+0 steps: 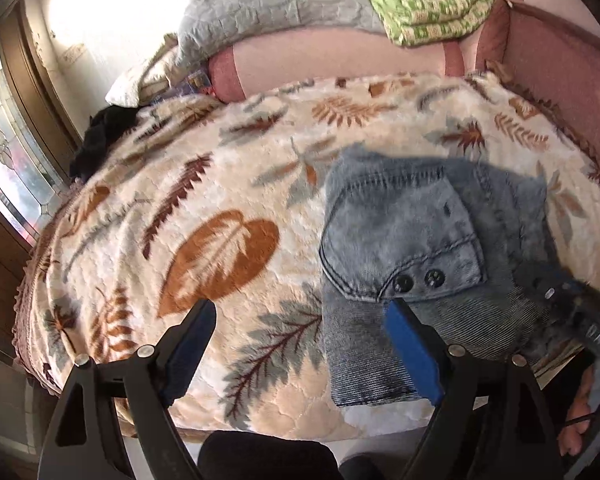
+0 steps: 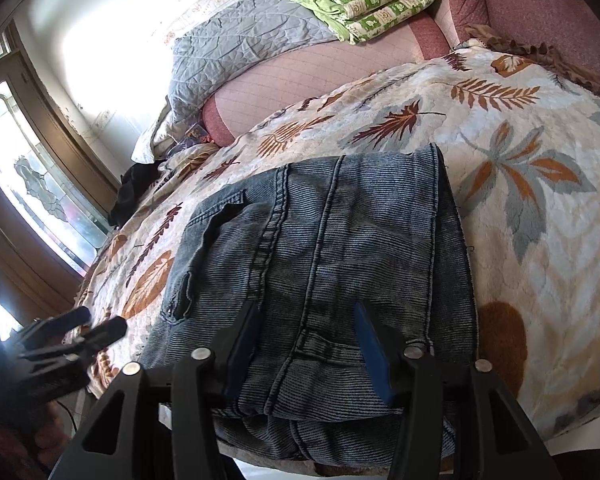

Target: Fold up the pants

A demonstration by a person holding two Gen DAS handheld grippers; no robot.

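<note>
Pants (image 2: 320, 280) lie folded on the bed (image 2: 520, 208), so folding looks nearly finished. Left gripper (image 1: 300, 344) hangs beside them, fingers apart and empty; right gripper (image 2: 308, 344) straddles their near edge, fingers apart. Next, I judge, a final tidy or withdrawal.

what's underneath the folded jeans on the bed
The jeans lie on a fleecy leaf-print blanket that spreads out around them. The folded denim layers hide the patch of blanket right below, so anything tucked there cannot be seen.

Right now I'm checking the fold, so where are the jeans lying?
The folded jeans lie on the leaf-patterned blanket at the bed's near edge, below centre in the right wrist view and to the right in the left wrist view, with the right gripper over them.
</note>
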